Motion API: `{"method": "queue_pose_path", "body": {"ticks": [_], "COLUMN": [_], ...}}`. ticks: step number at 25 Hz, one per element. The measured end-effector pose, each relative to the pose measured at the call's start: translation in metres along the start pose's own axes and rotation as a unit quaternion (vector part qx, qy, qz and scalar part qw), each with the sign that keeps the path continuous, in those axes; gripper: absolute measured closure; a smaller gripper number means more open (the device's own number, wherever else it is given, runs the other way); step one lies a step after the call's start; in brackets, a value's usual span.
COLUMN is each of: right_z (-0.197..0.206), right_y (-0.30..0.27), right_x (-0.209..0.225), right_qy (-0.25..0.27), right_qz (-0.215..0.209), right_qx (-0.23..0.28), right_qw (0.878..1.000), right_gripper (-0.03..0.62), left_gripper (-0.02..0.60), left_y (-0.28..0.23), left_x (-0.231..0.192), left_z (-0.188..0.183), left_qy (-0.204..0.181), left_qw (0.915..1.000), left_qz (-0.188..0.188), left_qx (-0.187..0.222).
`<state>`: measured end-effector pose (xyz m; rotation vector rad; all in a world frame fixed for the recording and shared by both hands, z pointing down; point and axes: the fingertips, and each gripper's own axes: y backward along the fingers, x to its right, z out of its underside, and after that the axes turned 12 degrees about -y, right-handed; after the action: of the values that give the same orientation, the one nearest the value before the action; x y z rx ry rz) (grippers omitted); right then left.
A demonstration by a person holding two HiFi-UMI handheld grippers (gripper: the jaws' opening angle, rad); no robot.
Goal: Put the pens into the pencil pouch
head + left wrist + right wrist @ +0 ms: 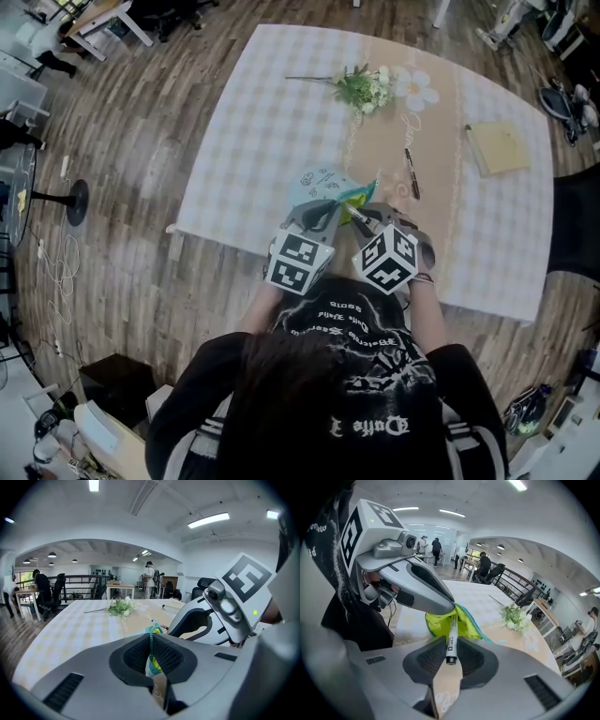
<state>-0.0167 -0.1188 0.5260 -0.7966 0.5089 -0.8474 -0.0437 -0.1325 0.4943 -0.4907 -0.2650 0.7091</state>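
Observation:
A light blue pencil pouch (322, 184) with a yellow-green lining (439, 623) sits near the table's front edge. My left gripper (329, 215) is shut on its teal zipper edge (151, 639) and holds the mouth apart. My right gripper (451, 651) is shut on a white pen (451, 641), whose far end reaches into the pouch's mouth just beside the left gripper (417, 585). In the head view the right gripper (360, 217) stands close to the right of the left one. A second pen (411, 173), black, lies on the cloth to the right of the pouch.
A spray of white flowers (362, 87) lies at the far side of the checked tablecloth (253, 141). A tan notebook (499, 147) lies at the right. The table's front edge (225, 241) is just below the grippers. People sit and stand at desks far behind.

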Motion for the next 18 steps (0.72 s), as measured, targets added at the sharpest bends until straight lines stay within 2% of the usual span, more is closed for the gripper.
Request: {"method": "queue_pose_path", "body": {"ticks": [4, 11, 15, 18], "right_z": [-0.005, -0.014, -0.017, -0.018], "right_y": [-0.009, -0.022, -0.025, -0.025], "right_x": [-0.003, -0.010, -0.009, -0.007], "right_qy": [0.016, 0.029, 0.032, 0.028], "right_qz": [-0.006, -0.028, -0.033, -0.032], "right_qx": [0.002, 0.006, 0.011, 0.020], "right_qw": [1.000, 0.999, 0.999, 0.999], "right_gripper": [0.511, 0.511, 0.510, 0.507], "left_gripper": [0.549, 0.549, 0.549, 0.549], "left_y": [0.001, 0.005, 0.004, 0.002], "left_x": [0.009, 0.010, 0.006, 0.002], "left_z": [-0.004, -0.011, -0.013, -0.010], "left_qy": [0.002, 0.070, 0.090, 0.092], "left_qw": [0.9996, 0.9938, 0.9914, 0.9924], "left_qz": [0.026, 0.076, 0.081, 0.069], "left_qx": [0.003, 0.041, 0.049, 0.043]}}
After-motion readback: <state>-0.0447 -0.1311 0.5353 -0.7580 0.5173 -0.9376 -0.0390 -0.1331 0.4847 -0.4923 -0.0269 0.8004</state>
